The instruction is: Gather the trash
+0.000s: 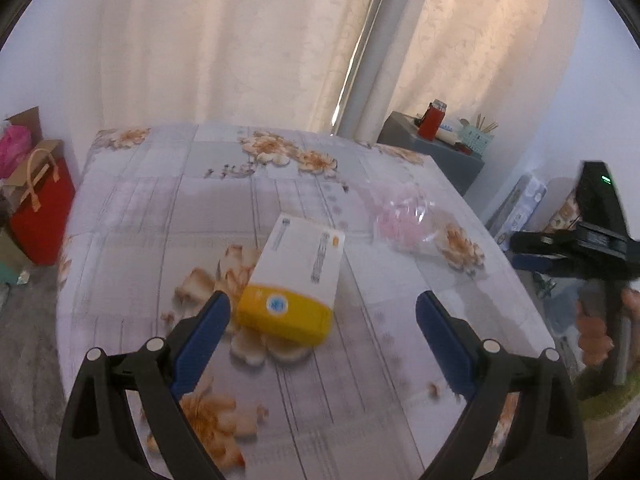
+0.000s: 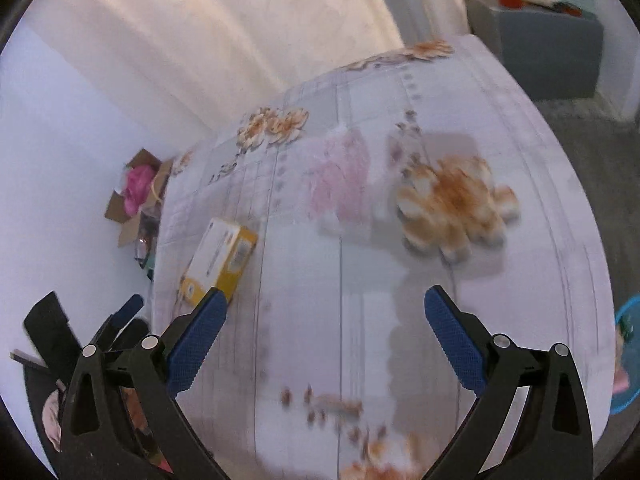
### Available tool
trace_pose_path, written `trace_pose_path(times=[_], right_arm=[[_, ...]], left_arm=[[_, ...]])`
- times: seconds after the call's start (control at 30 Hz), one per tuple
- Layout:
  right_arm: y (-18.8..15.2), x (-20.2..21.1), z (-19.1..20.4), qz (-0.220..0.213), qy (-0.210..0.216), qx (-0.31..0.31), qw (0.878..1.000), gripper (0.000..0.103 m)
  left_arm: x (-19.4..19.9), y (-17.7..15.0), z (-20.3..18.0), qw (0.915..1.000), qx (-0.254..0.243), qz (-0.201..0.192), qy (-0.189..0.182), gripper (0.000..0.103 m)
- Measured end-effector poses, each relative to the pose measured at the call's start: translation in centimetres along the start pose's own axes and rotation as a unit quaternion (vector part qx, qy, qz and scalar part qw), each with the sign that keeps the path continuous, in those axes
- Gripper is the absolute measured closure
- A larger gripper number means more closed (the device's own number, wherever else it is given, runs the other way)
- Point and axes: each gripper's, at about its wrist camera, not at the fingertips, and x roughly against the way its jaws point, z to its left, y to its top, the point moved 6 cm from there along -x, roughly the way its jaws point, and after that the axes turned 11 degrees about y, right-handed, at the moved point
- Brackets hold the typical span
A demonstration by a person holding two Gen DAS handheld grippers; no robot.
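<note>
Your left gripper (image 1: 322, 312) hangs over the bed (image 1: 140, 216) with its blue fingers (image 1: 202, 344) spread wide and nothing between the pads; the yellow and white box (image 1: 298, 280) lies flat on the flowered sheet just ahead of it, nearer the left finger, apart from both. Beyond the box, toward the far right of the bed, a crumpled clear bag with pink print (image 1: 400, 220) rests on the sheet beside an orange flower of the pattern. Your right gripper (image 2: 324, 316) is also spread fully open and grips nothing; the bare sheet shows between its fingers, with the bag (image 2: 340, 176) lying farther ahead and the box (image 2: 222, 264) off to its left, close to the bed's edge. In the left view your right hand (image 1: 596, 332) holds its gripper at the right edge. A red bag (image 1: 40, 216) stands on the floor left of the bed, and a grey nightstand (image 1: 432, 148) stands at the far right corner.
</note>
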Motion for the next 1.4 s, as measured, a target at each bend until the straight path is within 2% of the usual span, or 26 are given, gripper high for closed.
trace_pose_path(times=[0.17,0.27,0.5,0.6,0.8,0.9,0.93,0.97,1.0,1.07,1.17,1.23,1.33,1.4], right_arm=[[4.4,-3.8,-1.0,0.018,-0.062,-0.002,0.998,0.008],[6.0,-5.1,-2.0,0.034,-0.072,-0.012,0.997,0.008],[7.4,-7.8,-2.4,0.072,-0.083,-0.018,0.994,0.008],[7.7,-9.0,-2.9,0.082,-0.085,-0.031,0.993,0.008],[8.1,-10.5,-3.3,0.088,-0.081,-0.039,0.992,0.008],[8.0,-11.1,-3.1,0.082,-0.074,-0.038,0.993,0.008],[8.0,-11.2,-3.1,0.08,-0.073,-0.036,0.993,0.008],[7.9,-11.3,-3.0,0.077,-0.074,-0.031,0.994,0.008],[7.9,-11.3,-2.8,0.074,-0.079,-0.023,0.994,0.011],[7.7,-11.3,-2.6,0.07,-0.086,-0.008,0.994,0.019],[7.4,-11.2,-2.4,0.068,-0.096,0.009,0.993,0.032],[7.2,-11.0,-2.3,0.067,-0.102,0.017,0.992,0.049],[6.8,-10.8,-2.3,0.067,-0.102,0.02,0.992,0.067],[6.4,-10.4,-2.5,0.067,-0.092,0.014,0.993,0.074]], left_arm=[[-2.7,2.0,-0.3,0.9999,-0.009,0.011,0.001,0.011],[-4.3,2.5,-0.8,0.9995,-0.025,0.019,0.008,0.011],[-7.5,3.0,-0.9,0.9983,-0.039,0.033,0.028,0.011],[-9.2,2.9,-0.6,0.9973,-0.037,0.055,0.03,0.011],[-11.5,2.5,0.0,0.9948,-0.031,0.082,0.052,0.011],[-12.0,2.2,0.3,0.9945,-0.018,0.091,0.049,0.011],[-12.1,2.2,0.4,0.9943,-0.012,0.094,0.049,0.012],[-12.2,2.1,0.5,0.9942,-0.008,0.095,0.05,0.017],[-12.3,2.0,0.6,0.9939,-0.006,0.099,0.048,0.024],[-12.3,2.0,0.7,0.9941,-0.007,0.094,0.053,0.028],[-12.1,1.9,0.8,0.9943,-0.002,0.095,0.05,0.028],[-12.0,1.8,0.8,0.9944,-0.003,0.093,0.05,0.029],[-11.7,1.6,0.5,0.9946,-0.004,0.092,0.049,0.029],[-11.5,1.3,0.3,0.9946,-0.006,0.092,0.046,0.029]])
